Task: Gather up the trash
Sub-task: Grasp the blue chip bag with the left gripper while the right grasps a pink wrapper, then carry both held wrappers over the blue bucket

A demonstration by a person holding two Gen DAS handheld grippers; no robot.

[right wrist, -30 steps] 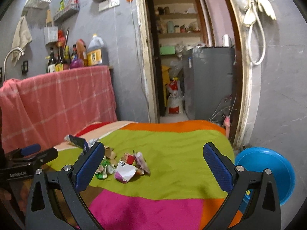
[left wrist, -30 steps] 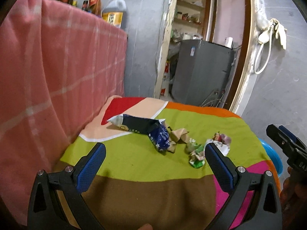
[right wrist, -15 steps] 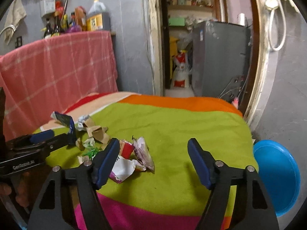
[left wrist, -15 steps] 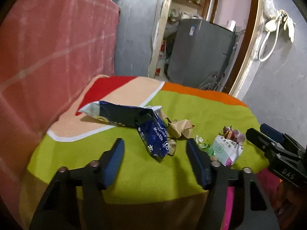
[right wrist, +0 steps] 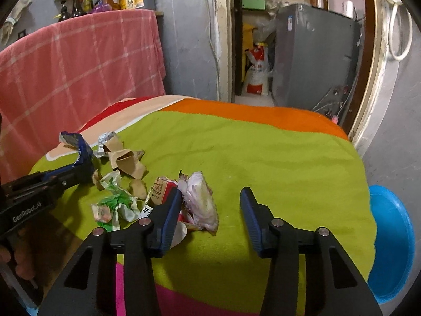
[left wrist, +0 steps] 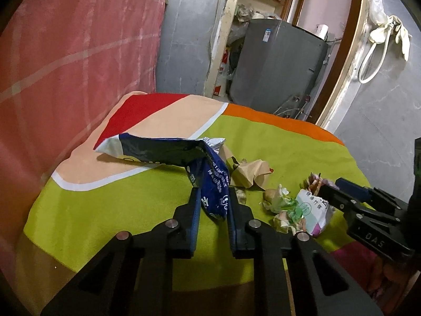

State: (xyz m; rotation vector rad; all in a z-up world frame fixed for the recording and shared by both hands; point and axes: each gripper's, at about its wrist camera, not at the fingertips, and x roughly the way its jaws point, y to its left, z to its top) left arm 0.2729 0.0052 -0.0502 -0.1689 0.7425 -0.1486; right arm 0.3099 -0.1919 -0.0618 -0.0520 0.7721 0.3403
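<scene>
Closing on a crumpled blue wrapper [left wrist: 210, 184], left gripper [left wrist: 212, 202].

Our left gripper [left wrist: 213, 205] points down and forward, its jaws closing with a dark blue wrapper [left wrist: 210, 184] between the pads, which look to be touching it on both sides. Our right gripper [right wrist: 210, 205] tilts down likewise, jaws closing but with a clear gap between them, the left finger [right wrist: 171, 210] beside a pale crumpled scrap [right wrist: 202, 200].
</scene>
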